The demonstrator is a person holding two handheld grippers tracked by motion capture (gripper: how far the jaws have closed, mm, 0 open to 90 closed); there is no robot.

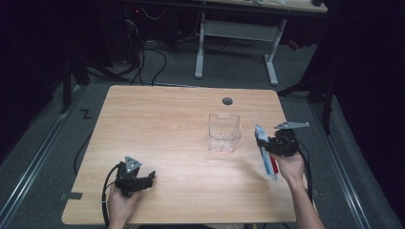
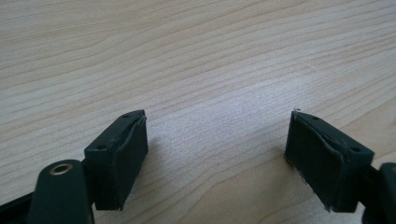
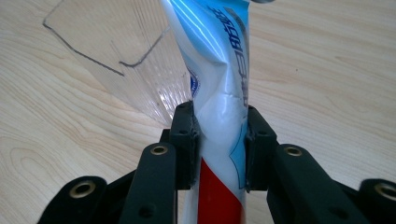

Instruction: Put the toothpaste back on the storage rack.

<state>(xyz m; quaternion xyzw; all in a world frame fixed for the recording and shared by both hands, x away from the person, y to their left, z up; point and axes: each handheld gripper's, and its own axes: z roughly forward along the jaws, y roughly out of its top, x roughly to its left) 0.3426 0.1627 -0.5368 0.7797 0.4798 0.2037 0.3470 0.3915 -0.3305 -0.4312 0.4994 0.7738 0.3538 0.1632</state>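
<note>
The right gripper point(image 3: 219, 140) is clamped on a toothpaste tube point(image 3: 219, 60), its two black pads pressing into the white, blue and red body so that the tube creases between them. In the high view the right gripper point(image 1: 271, 144) sits at the table's right side, held in the person's right hand point(image 1: 290, 167), and the toothpaste tube point(image 1: 265, 155) runs lengthwise through the jaws, one end pointing away from the person and the other toward the near edge. Just to its left stands a clear plastic container point(image 1: 224, 132), open at the top, near the tube but not touching it. Past the container a round grommet hole point(image 1: 227, 101) marks the wooden table point(image 1: 167, 124). At the near left, the left gripper point(image 1: 149, 178) rests low over the wood in the left hand point(image 1: 122, 202); the left gripper point(image 2: 217, 154) has its jaws wide apart with bare wood between them.
</note>
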